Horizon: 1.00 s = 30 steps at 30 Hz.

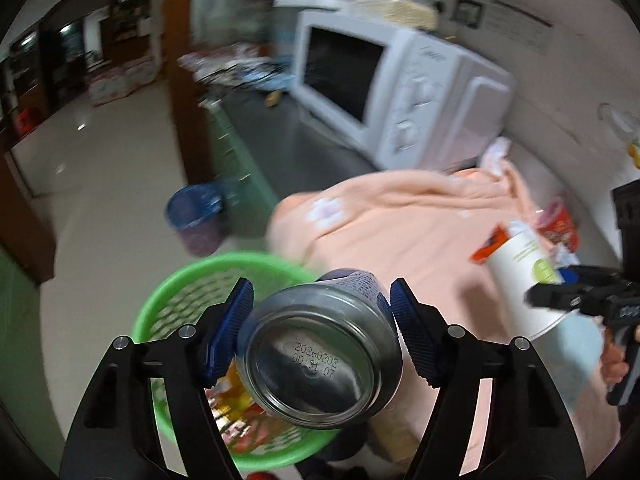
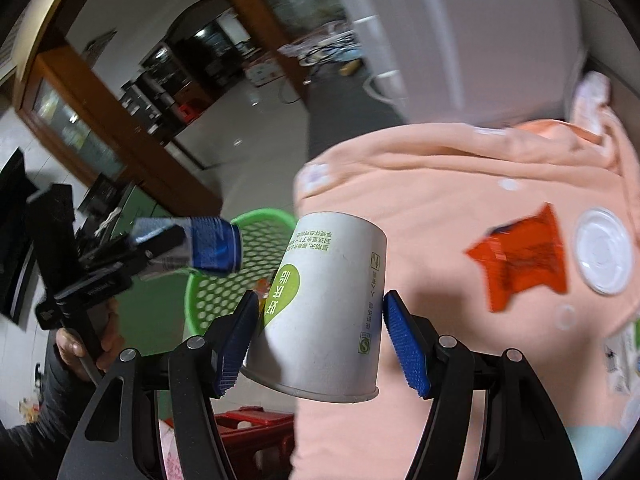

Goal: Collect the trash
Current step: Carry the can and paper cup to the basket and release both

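Note:
My left gripper (image 1: 322, 332) is shut on a blue and silver drink can (image 1: 320, 356), its base toward the camera, held above a green perforated basket (image 1: 188, 292). The can (image 2: 208, 248) and basket (image 2: 224, 284) also show in the right wrist view. My right gripper (image 2: 320, 340) is shut on a white paper cup (image 2: 328, 312) with green print, held over the peach cloth (image 2: 440, 208). The cup also shows in the left wrist view (image 1: 528, 280). An orange wrapper (image 2: 524, 256) and a clear plastic lid (image 2: 604, 256) lie on the cloth.
A white microwave (image 1: 392, 92) stands on the counter behind the cloth. A blue-lined bin (image 1: 196, 220) stands on the floor. The basket holds colourful wrappers (image 1: 240, 408). A red stool (image 2: 248, 428) is below the table edge. A red packet (image 1: 560, 224) lies at the cloth's far right.

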Each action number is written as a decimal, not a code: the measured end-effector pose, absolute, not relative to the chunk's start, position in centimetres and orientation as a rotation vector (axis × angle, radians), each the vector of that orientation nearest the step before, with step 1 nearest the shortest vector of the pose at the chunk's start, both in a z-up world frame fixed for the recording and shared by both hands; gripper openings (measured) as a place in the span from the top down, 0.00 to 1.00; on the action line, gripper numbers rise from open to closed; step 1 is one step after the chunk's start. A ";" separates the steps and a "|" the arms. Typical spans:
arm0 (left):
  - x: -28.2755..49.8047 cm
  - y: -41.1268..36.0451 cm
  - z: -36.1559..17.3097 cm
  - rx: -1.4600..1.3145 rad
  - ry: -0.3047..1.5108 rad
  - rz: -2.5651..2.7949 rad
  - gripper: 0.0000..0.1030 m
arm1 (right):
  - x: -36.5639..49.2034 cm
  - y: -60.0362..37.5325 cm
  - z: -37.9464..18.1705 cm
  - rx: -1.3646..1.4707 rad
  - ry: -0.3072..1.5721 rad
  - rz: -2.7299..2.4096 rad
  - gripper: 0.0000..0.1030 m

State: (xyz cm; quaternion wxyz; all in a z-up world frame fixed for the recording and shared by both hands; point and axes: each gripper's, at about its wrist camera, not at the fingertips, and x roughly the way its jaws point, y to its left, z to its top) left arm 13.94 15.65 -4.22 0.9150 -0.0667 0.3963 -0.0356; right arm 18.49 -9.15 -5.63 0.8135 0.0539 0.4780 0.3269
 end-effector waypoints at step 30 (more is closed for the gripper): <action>6.8 24.8 -10.8 -0.384 0.908 0.173 0.20 | 18.7 7.1 -8.1 -0.072 1.053 0.901 0.38</action>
